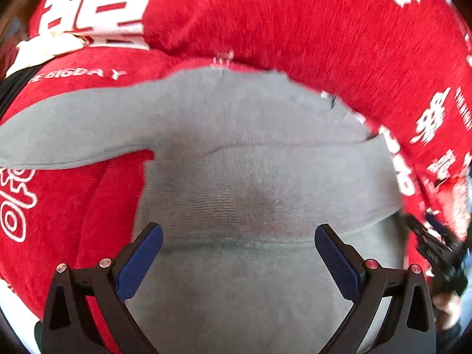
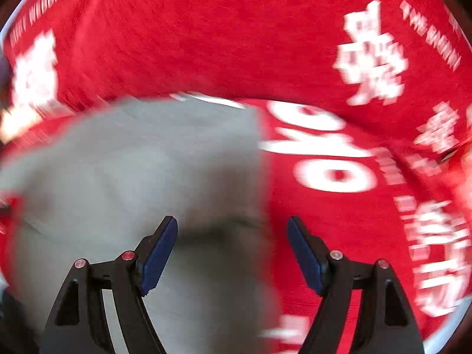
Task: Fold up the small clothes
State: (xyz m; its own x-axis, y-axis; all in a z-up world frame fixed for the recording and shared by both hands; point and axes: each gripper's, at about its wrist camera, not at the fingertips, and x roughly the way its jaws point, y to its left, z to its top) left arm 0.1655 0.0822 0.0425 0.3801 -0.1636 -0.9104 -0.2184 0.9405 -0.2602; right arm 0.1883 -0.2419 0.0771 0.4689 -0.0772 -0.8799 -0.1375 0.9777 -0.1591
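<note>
While both of your grippers are hovering over the grey garment point(image 1: 250, 153), neither is holding anything: the left gripper point(image 1: 239, 250) is standing with its jaws spread wide and only cloth showing below the gap, and the right gripper point(image 2: 233, 247) is likewise spread, straddling the garment's right-hand edge without pinching it. The garment is lying on the red printed cloth point(image 1: 309, 23) that is covering the worktop, and its edges and corners are falling outside both views, so you cannot place it against them. In the left wrist view one sleeve point(image 1: 67, 135) is still reaching out flat to the left, while a layer of grey appears to be lying folded across the body, its edge running as a crease from the middle toward the right. You are therefore looking at a job partly done, as far as can be judged: one side seems turned in, and the outstretched sleeve and the final folding-up are remaining. The right wrist view is blurring too heavily to confirm finer detail.
</note>
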